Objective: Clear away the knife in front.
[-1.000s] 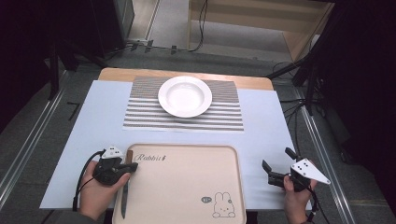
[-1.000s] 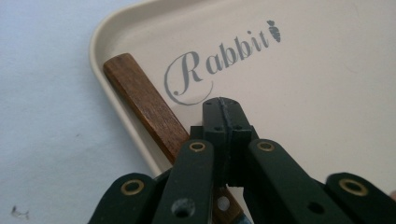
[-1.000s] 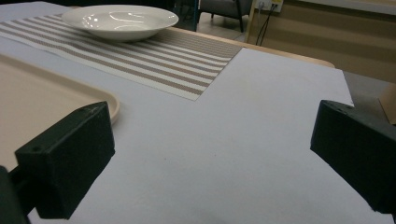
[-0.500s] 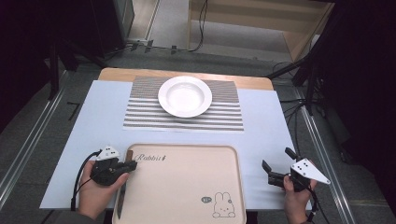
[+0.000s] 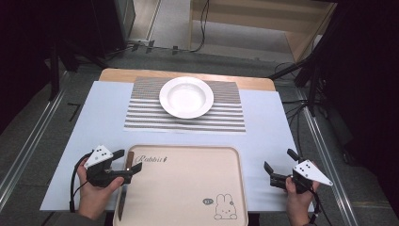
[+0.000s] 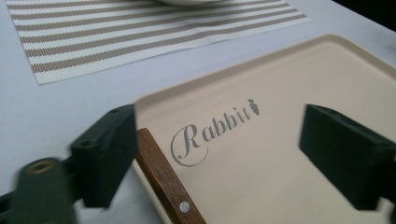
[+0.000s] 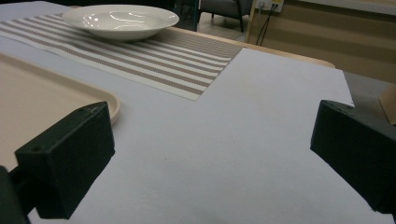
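A knife with a brown wooden handle (image 5: 129, 161) (image 6: 163, 179) lies along the left rim of the beige tray (image 5: 188, 188) (image 6: 289, 93), its blade pointing toward the person. My left gripper (image 5: 128, 161) (image 6: 219, 154) hovers over the handle's far end. Its jaws have just been opening and now stand wide apart. The handle lies just inside the left pad (image 6: 109, 149), with no pad pressing on it. To the right of the tray, my right gripper (image 5: 279, 160) (image 7: 210, 158) is open over the bare white table cover with nothing between its jaws.
A white deep plate (image 5: 187, 96) (image 7: 119, 18) rests on a striped placemat (image 5: 141, 117) (image 6: 140, 37) at the back middle. The tray carries the word "Rabbit" and a rabbit drawing (image 5: 225, 207). The table's edges drop to a dark floor with cables.
The left gripper's jaws, closed over the knife handle before, have spread apart and the knife lies on the tray's left rim. The right gripper has not moved.
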`<action>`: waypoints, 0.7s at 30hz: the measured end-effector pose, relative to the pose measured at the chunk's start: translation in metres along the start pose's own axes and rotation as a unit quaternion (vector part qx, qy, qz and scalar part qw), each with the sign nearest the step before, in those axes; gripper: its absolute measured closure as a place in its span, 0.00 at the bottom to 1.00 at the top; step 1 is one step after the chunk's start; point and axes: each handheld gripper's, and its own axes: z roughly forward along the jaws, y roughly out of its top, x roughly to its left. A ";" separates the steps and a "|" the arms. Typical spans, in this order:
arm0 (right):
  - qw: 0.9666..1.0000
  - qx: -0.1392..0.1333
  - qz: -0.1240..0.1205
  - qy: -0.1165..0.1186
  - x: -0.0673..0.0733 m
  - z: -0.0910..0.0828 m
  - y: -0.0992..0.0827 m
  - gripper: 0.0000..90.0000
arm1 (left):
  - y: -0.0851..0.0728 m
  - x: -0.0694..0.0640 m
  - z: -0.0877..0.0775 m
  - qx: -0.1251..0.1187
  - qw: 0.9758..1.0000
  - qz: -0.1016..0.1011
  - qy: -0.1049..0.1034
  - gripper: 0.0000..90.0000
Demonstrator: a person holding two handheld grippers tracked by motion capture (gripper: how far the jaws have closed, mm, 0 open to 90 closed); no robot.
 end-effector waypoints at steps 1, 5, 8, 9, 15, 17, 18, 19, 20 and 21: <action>1.000 0.000 0.000 0.000 0.000 0.000 0.000 0.00 | 0.000 0.000 -0.001 -0.002 1.000 0.002 -0.004 0.00; 1.000 0.000 0.000 0.000 0.000 0.000 0.000 0.00 | 0.000 0.001 -0.004 -0.017 1.000 0.007 -0.005 0.00; 1.000 0.000 0.000 0.000 0.000 0.000 0.000 0.00 | 0.000 0.003 -0.008 -0.026 1.000 0.005 -0.001 0.00; 1.000 0.000 0.000 0.000 0.000 0.000 0.000 0.00 | -0.001 0.004 -0.009 -0.028 1.000 0.005 0.001 0.00; 1.000 0.000 0.000 0.000 0.000 0.000 0.000 0.00 | -0.001 0.011 -0.015 -0.036 0.999 0.002 0.012 0.00; 1.000 0.000 0.000 0.000 0.000 0.000 0.000 0.00 | -0.002 0.014 -0.017 -0.037 0.999 0.003 0.019 0.00; 1.000 0.000 0.000 0.000 0.000 0.000 0.000 0.00 | -0.003 0.015 -0.019 -0.038 0.999 0.002 0.021 0.00; 1.000 0.000 0.000 0.000 0.000 0.000 0.000 0.00 | -0.003 0.016 -0.020 -0.039 0.999 0.002 0.022 0.00; 1.000 0.000 0.000 0.000 0.000 0.000 0.000 0.00 | -0.004 0.018 -0.021 -0.041 0.999 0.002 0.026 0.00; 1.000 0.000 0.000 0.000 0.000 0.000 0.000 0.00 | -0.004 0.020 -0.023 -0.043 0.999 0.001 0.027 0.00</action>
